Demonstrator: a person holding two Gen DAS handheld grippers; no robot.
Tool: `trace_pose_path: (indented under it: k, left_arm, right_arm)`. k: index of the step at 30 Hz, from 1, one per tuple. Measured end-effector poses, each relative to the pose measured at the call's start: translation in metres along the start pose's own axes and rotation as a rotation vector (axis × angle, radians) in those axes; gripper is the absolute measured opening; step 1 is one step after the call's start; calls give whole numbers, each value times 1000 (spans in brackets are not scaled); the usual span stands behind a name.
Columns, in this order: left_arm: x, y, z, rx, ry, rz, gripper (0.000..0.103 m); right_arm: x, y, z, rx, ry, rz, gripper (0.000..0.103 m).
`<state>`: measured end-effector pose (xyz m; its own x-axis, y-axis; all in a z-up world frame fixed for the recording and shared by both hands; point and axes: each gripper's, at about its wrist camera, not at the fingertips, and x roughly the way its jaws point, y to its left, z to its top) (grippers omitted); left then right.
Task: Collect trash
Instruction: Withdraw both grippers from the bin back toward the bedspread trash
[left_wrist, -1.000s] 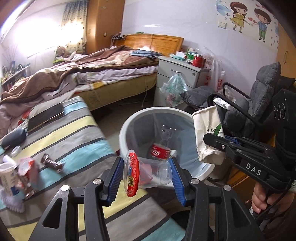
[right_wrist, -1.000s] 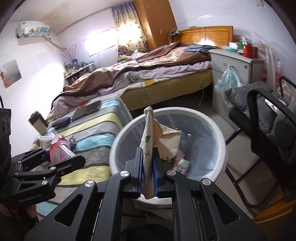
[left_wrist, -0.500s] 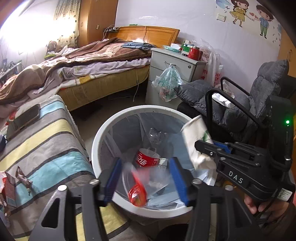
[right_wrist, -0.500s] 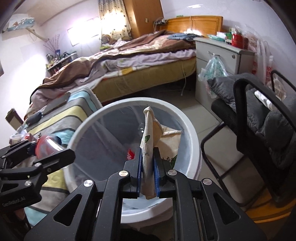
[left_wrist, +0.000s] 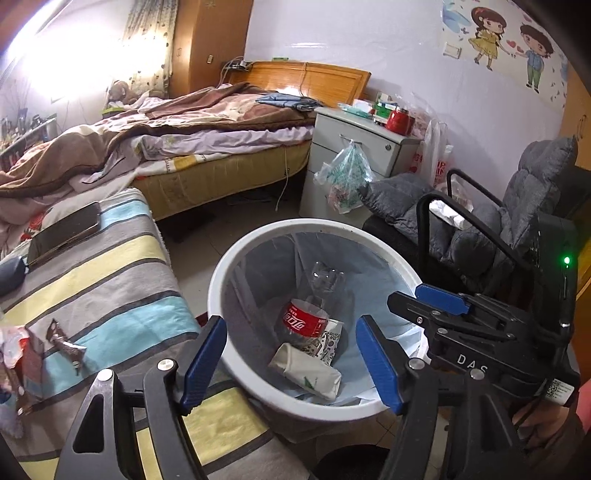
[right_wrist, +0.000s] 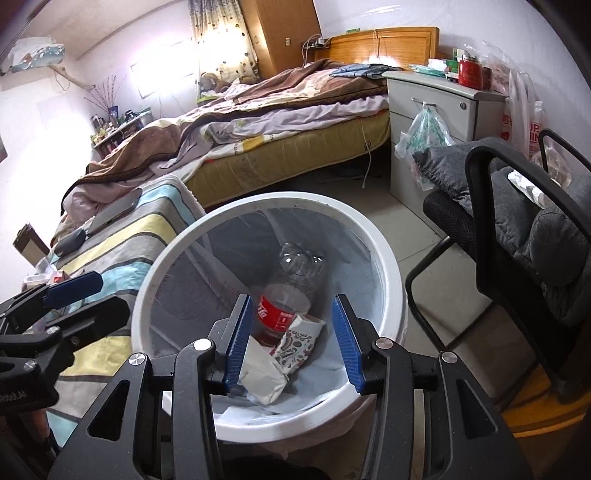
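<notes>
1. Nearest, the left gripper (left_wrist: 291, 358) has its blue jaws apart and opening, with nothing between them; it hangs over the near rim of the round white plastic bin with a pale blue liner (left_wrist: 221, 273)
2. The right gripper (right_wrist: 291, 343) is likewise apart and opening, empty, over the same bin's near edge; trash shows past the jaws, not in them
3. On the striped grey, yellow and blue cloth-covered counter (left_wrist: 122, 266), at the near left, lie the remaining pieces: a small twisted dark candy wrapper (left_wrist: 64, 343) and crumpled red-and-white snack packaging (left_wrist: 16, 354) at the picture's edge
4. These look very light, soft and crinkly; I judge a pinch across the wrapper's bunched middle safest, since flat foil could slip or slide on the cloth
5. Inside the bin rest a folded white paper bag with green print (left_wrist: 306, 371), a patterned crumpled paper (right_wrist: 297, 341) and a clear plastic cola bottle with a red label (left_wrist: 306, 317)
6. Farther left on the counter, a flat dark phone (left_wrist: 64, 230) is no trash; leave it
</notes>
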<state>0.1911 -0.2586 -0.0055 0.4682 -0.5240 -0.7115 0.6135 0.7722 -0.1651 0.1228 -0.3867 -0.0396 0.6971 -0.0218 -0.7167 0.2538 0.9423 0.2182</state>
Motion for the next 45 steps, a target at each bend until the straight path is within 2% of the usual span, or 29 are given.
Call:
trace_pose_path:
  k: [9,17,23,30,39,45]
  left_arm:
    - [-31,19,-10,-28,-30,48,72]
    - [-68,41,-32,-71,-79,93,72]
    - [-102,76,-56,-138,-107,186,72]
    - [-133,127,-85,-239,-121,281,72]
    - [-160,186,-118,-351,-124,359,72]
    - [-160,216,-126,-407,-100,377,72]
  right_arm:
    - [-11,14,-2,-11,-34,13,47]
    - [-25,37,-6,-50,-78,46,47]
    - [-26,64,-10,-100,-99,93,47]
    - [-20,102,-17,-155,-81,162,47]
    - [-12,145,-26,-210,-51,218,47]
    - [-2,172,-28,-245,-25,250,47]
